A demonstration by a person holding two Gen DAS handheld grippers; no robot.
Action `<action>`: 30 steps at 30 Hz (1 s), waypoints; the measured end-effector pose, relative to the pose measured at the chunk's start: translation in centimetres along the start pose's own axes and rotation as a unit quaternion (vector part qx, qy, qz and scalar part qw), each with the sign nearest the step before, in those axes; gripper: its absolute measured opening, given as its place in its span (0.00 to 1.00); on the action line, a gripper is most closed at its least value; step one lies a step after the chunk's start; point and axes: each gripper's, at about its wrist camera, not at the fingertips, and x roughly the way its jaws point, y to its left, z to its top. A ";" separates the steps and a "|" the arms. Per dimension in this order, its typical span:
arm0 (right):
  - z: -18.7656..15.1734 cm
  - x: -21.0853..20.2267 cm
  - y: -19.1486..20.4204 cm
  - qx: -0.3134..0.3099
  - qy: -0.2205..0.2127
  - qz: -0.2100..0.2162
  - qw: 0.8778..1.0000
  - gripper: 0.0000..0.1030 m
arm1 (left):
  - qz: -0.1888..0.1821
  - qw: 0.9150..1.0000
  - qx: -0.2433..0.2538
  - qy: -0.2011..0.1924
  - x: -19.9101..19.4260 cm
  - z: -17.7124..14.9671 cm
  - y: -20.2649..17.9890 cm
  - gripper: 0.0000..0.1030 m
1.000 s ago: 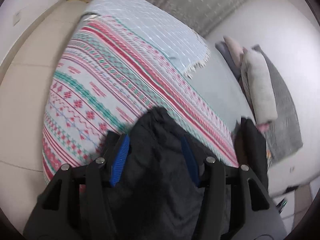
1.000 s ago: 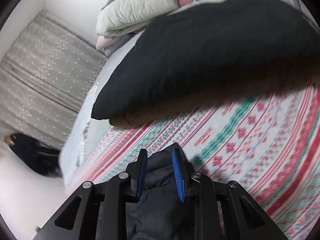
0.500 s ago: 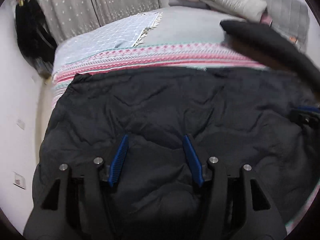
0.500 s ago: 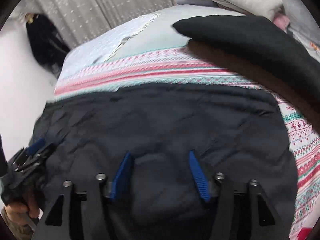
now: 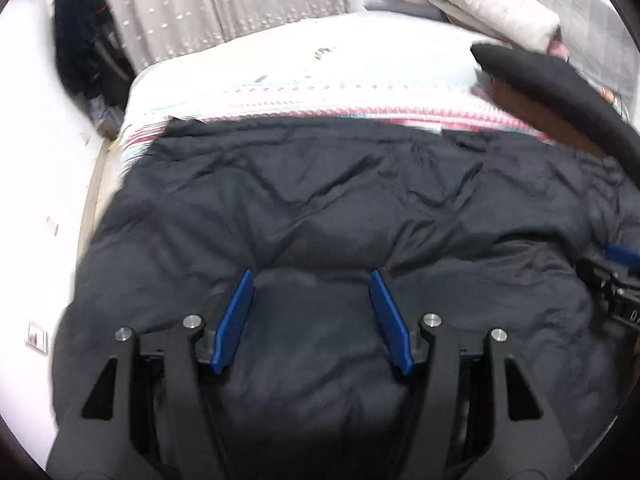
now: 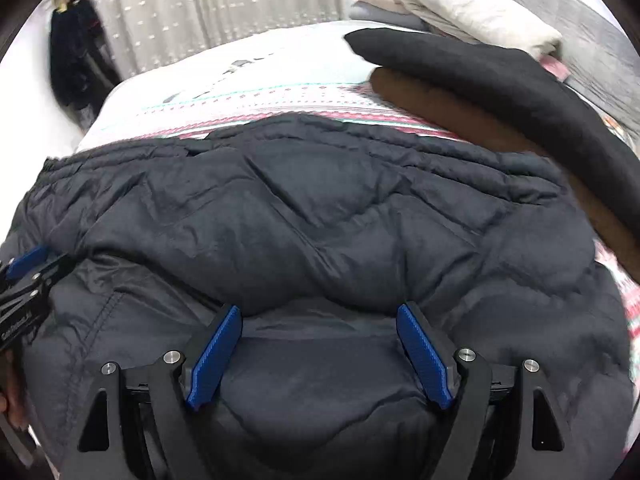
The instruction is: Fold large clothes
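A large dark quilted jacket lies spread across the patterned bed cover, also in the right wrist view. My left gripper is open, its blue pads wide apart with jacket fabric bulging between them near the closer edge. My right gripper is open too, pads wide apart over a puffed fold of the jacket. The right gripper shows at the right edge of the left wrist view; the left gripper shows at the left edge of the right wrist view.
A striped red and green bed cover lies under the jacket. A black folded garment over a brown one lies at the right. Pillows and folded bedding are stacked at the back. A curtain and hanging dark clothes stand behind.
One second ago both grippers held bunched jacket fabric above the bed. The jacket has since been laid out flat on the bed and both grippers have opened wide.
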 end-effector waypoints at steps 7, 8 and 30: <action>-3.8 -6.9 5.5 -0.071 -0.039 0.077 0.994 0.79 | 0.004 0.996 0.060 -0.067 -4.9 -3.0 -1.6 0.63; -4.5 -6.7 6.0 -0.089 -0.031 0.068 0.993 0.79 | 0.008 0.997 0.057 -0.049 -4.0 -3.2 -0.8 0.63; -7.6 -13.5 -10.7 0.091 -0.062 -0.001 0.994 0.90 | 0.023 0.995 -0.018 -0.094 -9.4 -4.9 6.2 0.77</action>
